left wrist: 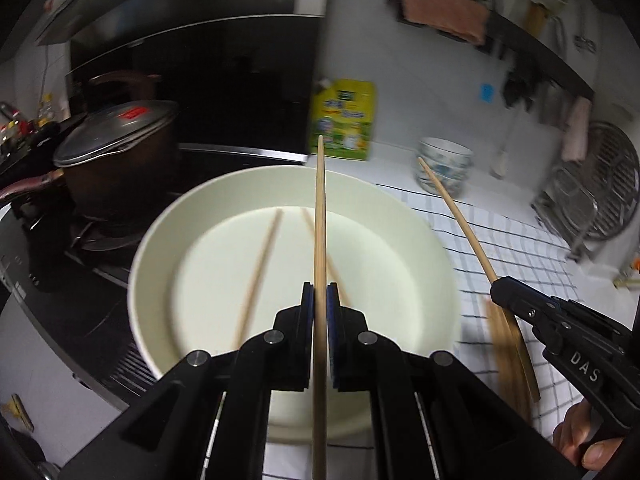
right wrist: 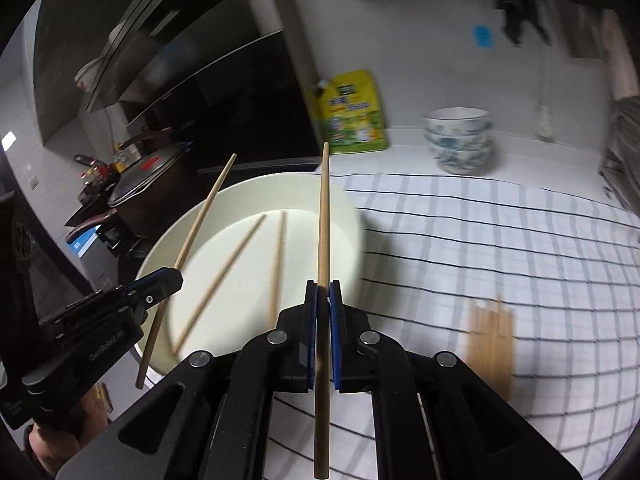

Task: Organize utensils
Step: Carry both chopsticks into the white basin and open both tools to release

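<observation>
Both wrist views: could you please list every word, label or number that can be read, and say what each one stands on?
"DAS" – on the right gripper body, in the left wrist view.
"GenRobot.AI" – on the left gripper body, in the right wrist view.
Yellow-green pouch: printed text too blurred to read.
Red sticker on the pot lid: unreadable.
Blue wall tag: unreadable.

The right black two-finger gripper (right wrist: pixel 323 292) clamps a long wooden chopstick (right wrist: pixel 322 240) between its blue pads, the stick pointing forward over the rim of a wide cream-white round bowl (right wrist: pixel 352 216). Two more wooden chopsticks (right wrist: pixel 224 276) lie loose inside that bowl. At the left, the other black gripper (right wrist: pixel 170 278) grips a second chopstick (right wrist: pixel 200 220) slanted above the bowl. On the white black-checked cloth (right wrist: pixel 480 232) lies what seems a blurred bundle of chopsticks (right wrist: pixel 490 344).
</observation>
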`<state>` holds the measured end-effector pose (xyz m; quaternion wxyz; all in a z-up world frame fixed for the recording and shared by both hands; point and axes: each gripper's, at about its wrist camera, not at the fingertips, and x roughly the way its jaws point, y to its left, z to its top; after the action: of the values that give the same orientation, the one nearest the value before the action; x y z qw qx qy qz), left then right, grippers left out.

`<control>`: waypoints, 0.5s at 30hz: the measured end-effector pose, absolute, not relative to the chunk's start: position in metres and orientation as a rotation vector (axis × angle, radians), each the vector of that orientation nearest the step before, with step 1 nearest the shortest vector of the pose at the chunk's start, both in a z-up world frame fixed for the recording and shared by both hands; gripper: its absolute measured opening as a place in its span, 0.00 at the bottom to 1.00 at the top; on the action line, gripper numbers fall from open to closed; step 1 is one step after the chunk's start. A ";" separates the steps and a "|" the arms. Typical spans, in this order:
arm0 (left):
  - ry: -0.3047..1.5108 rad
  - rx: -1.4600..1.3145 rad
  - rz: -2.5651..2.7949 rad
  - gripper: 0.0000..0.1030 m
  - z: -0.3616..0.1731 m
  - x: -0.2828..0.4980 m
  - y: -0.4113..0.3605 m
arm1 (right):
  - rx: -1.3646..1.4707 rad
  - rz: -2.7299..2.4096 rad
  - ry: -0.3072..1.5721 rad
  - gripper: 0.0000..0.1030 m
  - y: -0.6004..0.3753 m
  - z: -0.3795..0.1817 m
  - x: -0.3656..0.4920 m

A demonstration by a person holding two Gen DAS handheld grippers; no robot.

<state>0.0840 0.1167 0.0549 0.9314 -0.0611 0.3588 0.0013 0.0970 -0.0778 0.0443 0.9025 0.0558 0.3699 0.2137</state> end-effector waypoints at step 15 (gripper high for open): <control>0.844 -0.163 0.032 0.07 0.012 0.136 0.166 | 0.040 0.491 0.913 0.06 0.016 0.009 0.152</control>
<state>0.1363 0.1656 0.0124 0.9089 -0.0791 0.4092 0.0155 0.1516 0.0159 0.0092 0.8684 0.0189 0.4364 0.2347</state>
